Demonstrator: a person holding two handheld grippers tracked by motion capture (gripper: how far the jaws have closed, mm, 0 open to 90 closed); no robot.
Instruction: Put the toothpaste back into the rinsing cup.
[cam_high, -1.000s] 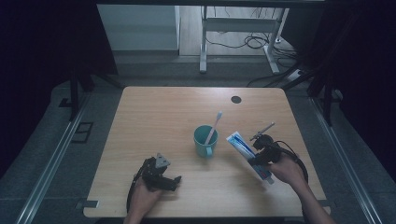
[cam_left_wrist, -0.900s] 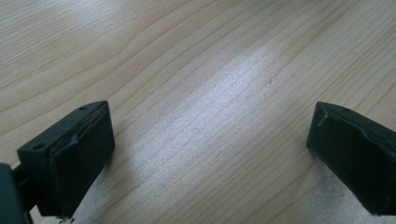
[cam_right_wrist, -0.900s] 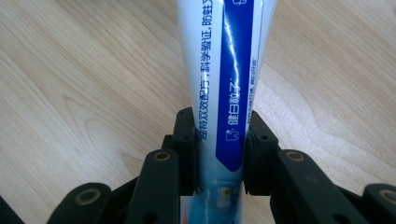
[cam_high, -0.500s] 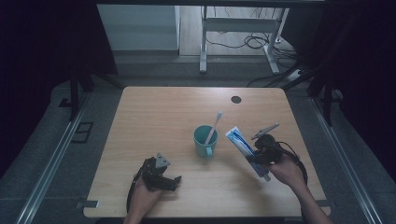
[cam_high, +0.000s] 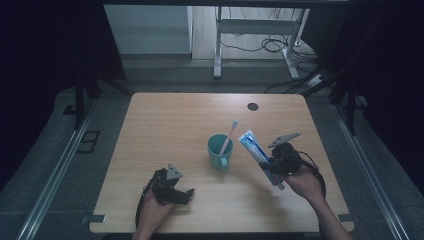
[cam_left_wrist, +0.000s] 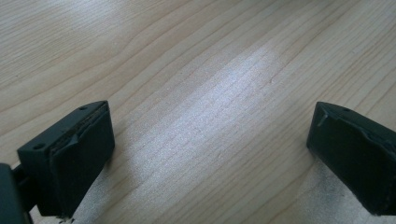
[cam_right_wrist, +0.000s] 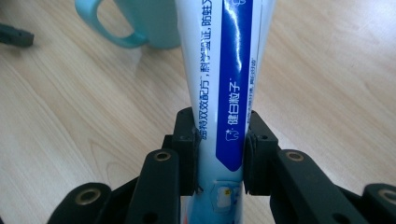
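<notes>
A teal mug (cam_high: 219, 150) stands mid-table with a white toothbrush (cam_high: 229, 134) leaning in it. Just right of the mug, my right gripper (cam_high: 272, 165) is shut on a white and blue toothpaste tube (cam_high: 256, 152), held tilted with its flat end up and toward the mug. In the right gripper view the tube (cam_right_wrist: 224, 79) runs up between the two black jaws of that gripper (cam_right_wrist: 219, 149), and the mug (cam_right_wrist: 140, 21) sits beyond. My left gripper (cam_high: 186, 194) rests low near the front left of the table, open. Its fingers (cam_left_wrist: 81, 154) stand wide apart over bare wood.
The wooden table (cam_high: 165, 125) has a small dark round cap (cam_high: 252, 106) near its far right. A metal desk frame and cables (cam_high: 260, 40) lie on the floor beyond the far edge. Dark curtains flank both sides.
The right gripper has shifted the toothpaste tube slightly toward the mug. The left gripper has stayed put.
</notes>
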